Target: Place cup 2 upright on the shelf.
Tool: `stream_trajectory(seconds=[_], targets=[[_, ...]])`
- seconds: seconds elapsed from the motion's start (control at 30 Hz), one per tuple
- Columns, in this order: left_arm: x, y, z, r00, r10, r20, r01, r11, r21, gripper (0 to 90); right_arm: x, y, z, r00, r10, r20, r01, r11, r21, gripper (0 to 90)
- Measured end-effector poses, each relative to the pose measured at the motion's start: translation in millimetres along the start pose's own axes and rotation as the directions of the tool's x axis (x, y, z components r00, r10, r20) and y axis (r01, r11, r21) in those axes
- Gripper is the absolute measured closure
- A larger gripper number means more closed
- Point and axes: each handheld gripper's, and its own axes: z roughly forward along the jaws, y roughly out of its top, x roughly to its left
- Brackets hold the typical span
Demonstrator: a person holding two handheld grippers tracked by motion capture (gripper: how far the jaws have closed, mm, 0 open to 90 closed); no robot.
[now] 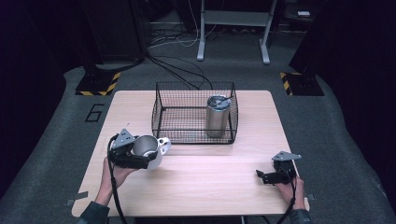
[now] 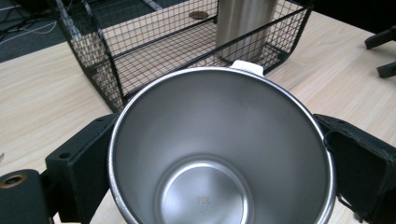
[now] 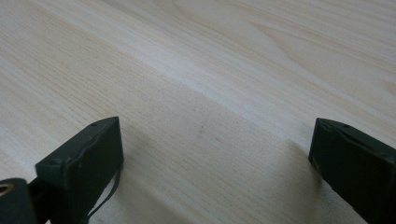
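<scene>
Wooden table: tumbler inside wire basket, left hand-held gripper pinching empty steel cup, right hand-held gripper spread.

Right gripper view: I see my right gripper with both black jaws spread wide apart, one rising from the bottom left corner, the other from the bottom right, nothing between them. Under and ahead of them is bare light wood tabletop, grain running diagonally across the frame, with a soft shadow beside each jaw. A thin dark cord hangs by the left-hand jaw.
</scene>
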Motion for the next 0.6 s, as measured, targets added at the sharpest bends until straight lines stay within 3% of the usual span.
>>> stream_trajectory(seconds=[0.6], targets=[[-9.7, 32.3, -3.1, 0.9989, 0.017, 0.043, -0.016, 0.9996, -0.025, 5.9, 0.0, 0.0, 0.0, 1.0000, 0.001, 0.000, -0.001, 1.000, 0.000, 2.5]])
